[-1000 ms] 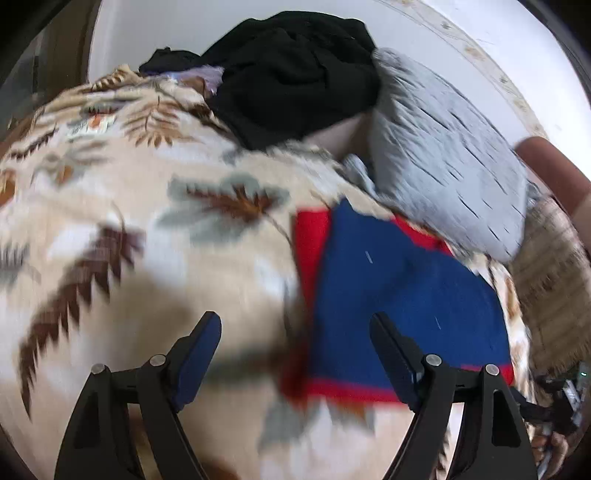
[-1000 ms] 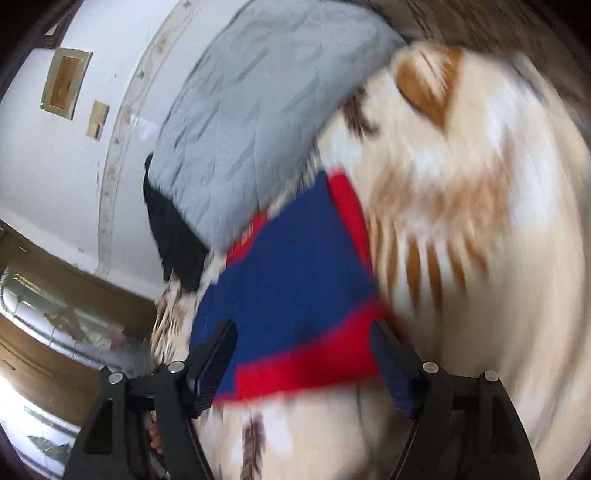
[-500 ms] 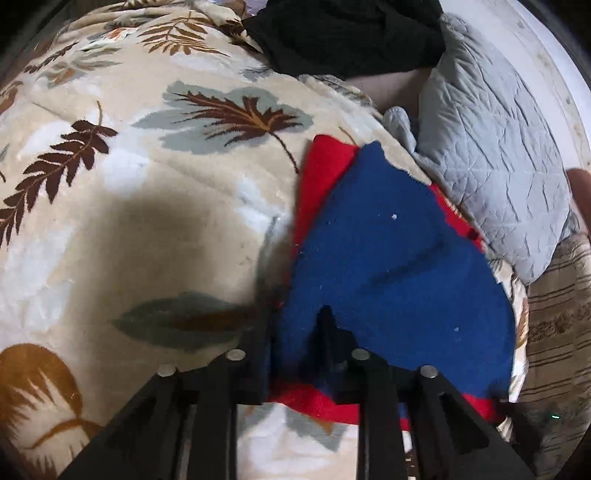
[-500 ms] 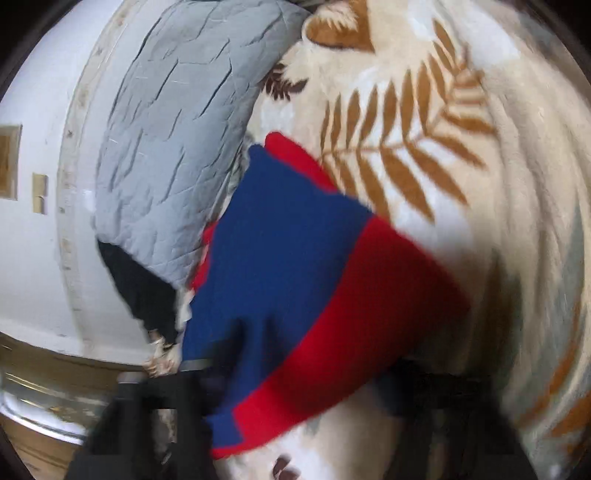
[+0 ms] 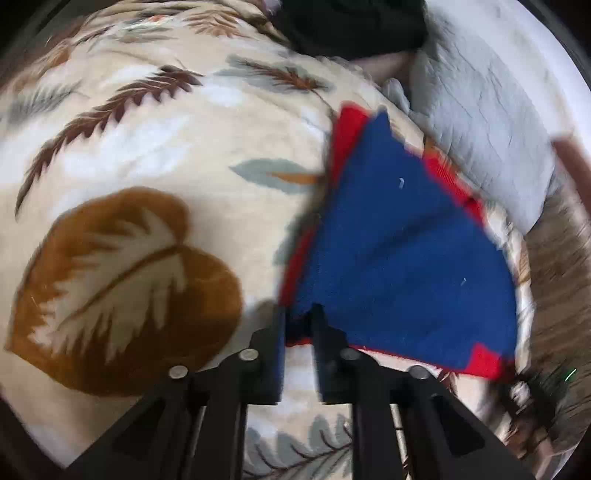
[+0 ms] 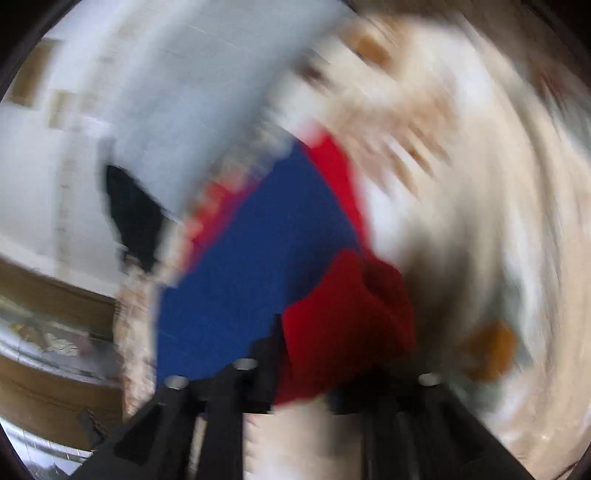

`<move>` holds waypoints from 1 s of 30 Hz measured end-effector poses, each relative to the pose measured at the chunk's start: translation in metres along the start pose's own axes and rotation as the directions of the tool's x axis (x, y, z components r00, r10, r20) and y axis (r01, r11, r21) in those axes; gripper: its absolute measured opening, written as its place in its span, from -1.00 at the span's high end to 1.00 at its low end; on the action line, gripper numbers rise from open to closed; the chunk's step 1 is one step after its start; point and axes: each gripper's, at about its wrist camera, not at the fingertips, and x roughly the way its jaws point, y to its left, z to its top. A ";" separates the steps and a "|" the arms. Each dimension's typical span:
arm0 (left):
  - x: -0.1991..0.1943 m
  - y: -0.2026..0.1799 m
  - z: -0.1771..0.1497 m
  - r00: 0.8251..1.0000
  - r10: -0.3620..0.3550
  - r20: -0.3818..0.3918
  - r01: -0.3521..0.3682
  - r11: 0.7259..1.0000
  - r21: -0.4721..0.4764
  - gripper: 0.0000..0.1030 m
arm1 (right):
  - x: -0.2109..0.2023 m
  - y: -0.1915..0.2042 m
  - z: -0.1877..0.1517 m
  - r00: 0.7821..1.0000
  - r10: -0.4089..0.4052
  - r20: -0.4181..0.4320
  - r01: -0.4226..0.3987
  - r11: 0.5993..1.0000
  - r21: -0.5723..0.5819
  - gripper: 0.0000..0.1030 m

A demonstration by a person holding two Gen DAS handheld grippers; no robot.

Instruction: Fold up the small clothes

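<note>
Two grippers are on one small garment, a blue cloth with red trim [image 5: 402, 258] lying on a leaf-patterned blanket [image 5: 155, 155] spread over the bed. The left gripper [image 5: 299, 325] has its jaws drawn close together, pinching the near left corner of the cloth between them; a second ago those jaws stood wide apart above the blanket, and half a second ago they had already narrowed onto the same corner. The cloth now reaches further up the left view, its far point touching a red strip beneath it, and a large brown leaf print has come into view at lower left where paler blanket showed before.

In the right view everything is heavily smeared by motion. The right gripper [image 6: 306, 354] sits at the cloth's red edge [image 6: 343, 317], which bulges up between and over the fingers; the jaws look pulled in around that red fold, gripping it, where a second ago they were spread wide. The red part looks bunched and rounded now, not the flat band of half a second ago.

Beyond the cloth lies a grey quilted pillow [image 5: 487, 122], touching its far edge, with a heap of black clothing [image 5: 354, 22] further back against the white wall [image 6: 33, 177].
</note>
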 end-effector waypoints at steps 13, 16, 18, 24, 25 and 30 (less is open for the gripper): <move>-0.001 -0.074 0.070 0.995 0.016 0.094 -0.041 0.962 0.271 -0.23 | -0.062 0.026 0.045 0.984 0.033 0.177 0.009 0.974 -0.228 -0.41; 0.021 -0.088 0.083 0.996 0.010 0.087 -0.034 0.959 0.282 -0.23 | -0.038 0.052 0.077 0.990 -0.001 0.142 0.044 0.953 -0.299 -0.40; 0.039 -0.089 0.089 0.997 0.033 0.075 -0.052 0.960 0.275 -0.23 | -0.019 0.069 0.090 0.996 0.029 0.085 0.001 0.942 -0.336 -0.36; 0.074 -0.072 0.083 0.995 0.098 0.004 -0.097 0.968 0.233 -0.26 | 0.056 0.078 0.123 0.996 0.036 -0.082 -0.062 0.936 -0.346 -0.38; 0.070 -0.071 0.082 0.995 0.100 0.009 -0.100 0.969 0.227 -0.26 | 0.067 0.061 0.137 0.996 0.035 -0.083 -0.056 0.963 -0.263 -0.34; 0.036 -0.074 0.064 0.992 0.064 0.106 -0.092 0.953 0.287 -0.26 | 0.043 0.047 0.153 0.968 0.252 0.007 -0.251 0.966 -0.058 -0.41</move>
